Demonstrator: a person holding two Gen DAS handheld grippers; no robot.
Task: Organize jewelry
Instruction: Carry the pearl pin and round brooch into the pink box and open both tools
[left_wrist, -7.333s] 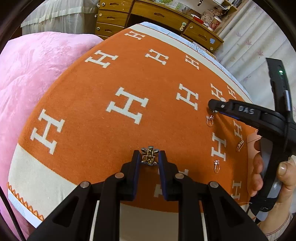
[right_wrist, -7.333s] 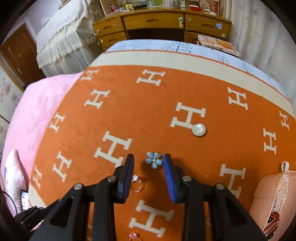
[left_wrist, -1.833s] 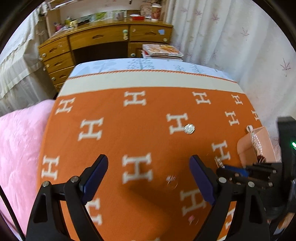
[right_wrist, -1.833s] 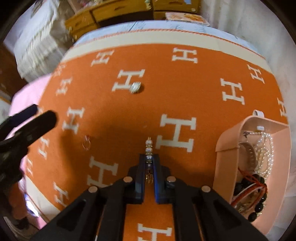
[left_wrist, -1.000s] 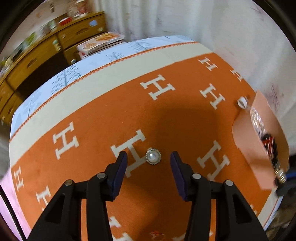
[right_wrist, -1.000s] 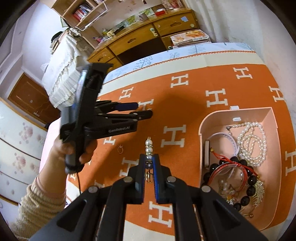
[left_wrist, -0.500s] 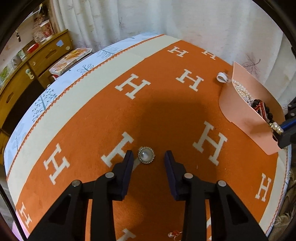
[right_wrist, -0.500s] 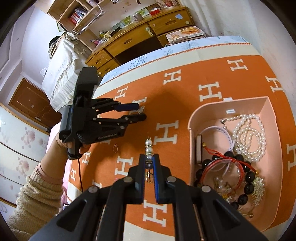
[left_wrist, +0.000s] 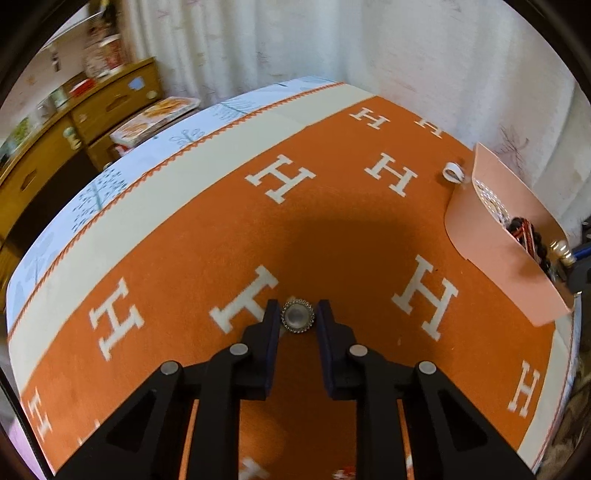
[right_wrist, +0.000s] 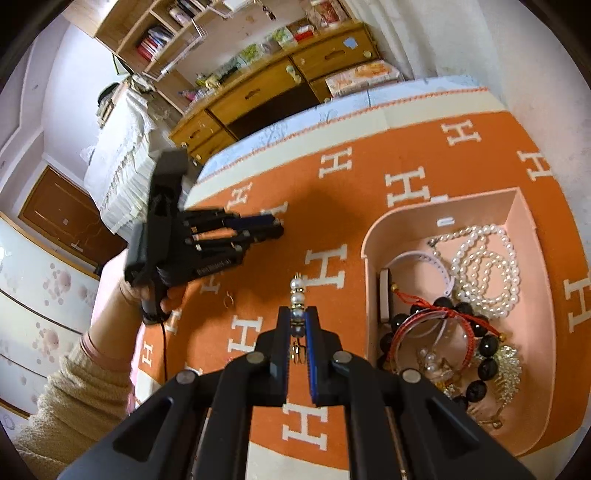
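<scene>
Pinching a pearl drop earring (right_wrist: 297, 295) near its lower beads, the right gripper (right_wrist: 297, 332) held it above the orange blanket (right_wrist: 369, 177), jaws pressed on it. The pink tray (right_wrist: 532, 236) of jewelry lay just to their right. The left gripper (left_wrist: 297, 317) had its jaws closed against a round pearl brooch (left_wrist: 297, 316) resting on the blanket. A small ring (right_wrist: 229, 298) lay left of the right jaws.

L claw (left_wrist: 298, 317) now tight round brooch (left_wrist: 297, 316)

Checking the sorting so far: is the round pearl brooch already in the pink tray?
No, the brooch lies on the orange blanket between the left gripper fingers, apart from the tray.
</scene>
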